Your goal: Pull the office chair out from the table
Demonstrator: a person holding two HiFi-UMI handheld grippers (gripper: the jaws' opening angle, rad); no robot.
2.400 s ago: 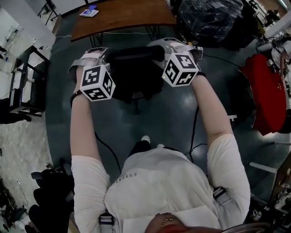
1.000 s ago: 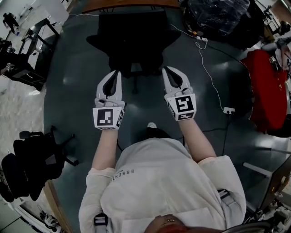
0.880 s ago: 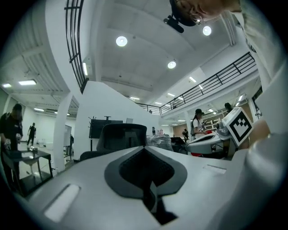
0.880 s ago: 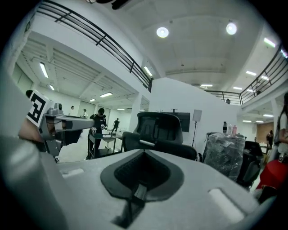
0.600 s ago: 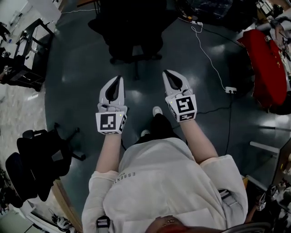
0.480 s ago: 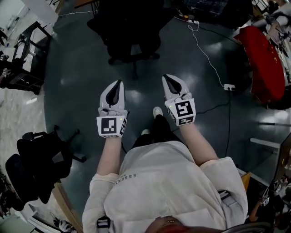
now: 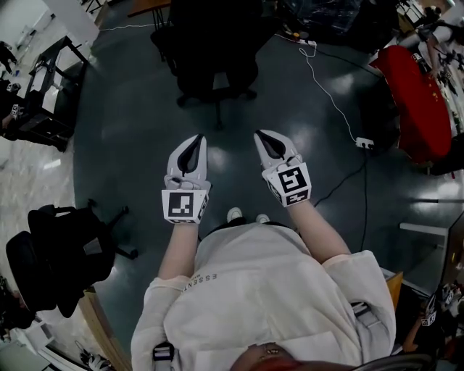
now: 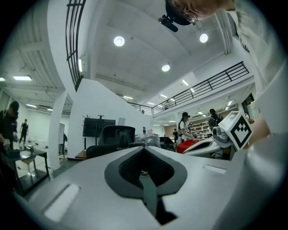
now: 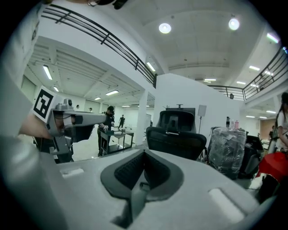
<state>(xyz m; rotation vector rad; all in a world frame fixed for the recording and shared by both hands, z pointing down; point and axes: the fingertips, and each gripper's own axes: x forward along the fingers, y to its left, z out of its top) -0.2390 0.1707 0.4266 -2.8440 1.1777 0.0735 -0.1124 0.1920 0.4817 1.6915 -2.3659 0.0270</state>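
The black office chair (image 7: 212, 52) stands on the dark floor at the top of the head view, out from the brown table (image 7: 147, 6), of which only a corner shows. My left gripper (image 7: 196, 138) and right gripper (image 7: 261, 135) hover side by side in front of my body, well short of the chair and apart from it. Both are shut with nothing between their jaws. In the left gripper view the chair (image 8: 115, 136) shows past the closed jaws. The right gripper view also faces the chair (image 9: 178, 135), with its back towards me.
A second black chair (image 7: 59, 255) stands at the lower left. A white cable runs to a power strip (image 7: 364, 143) on the floor at right, near a red cloth-covered thing (image 7: 419, 93). A black rack (image 7: 40, 90) is at the left. People stand in the background.
Both grippers have left the chair's back and drawn towards my body. The chair now stands farther from them, near the top of the view. Both stay shut.
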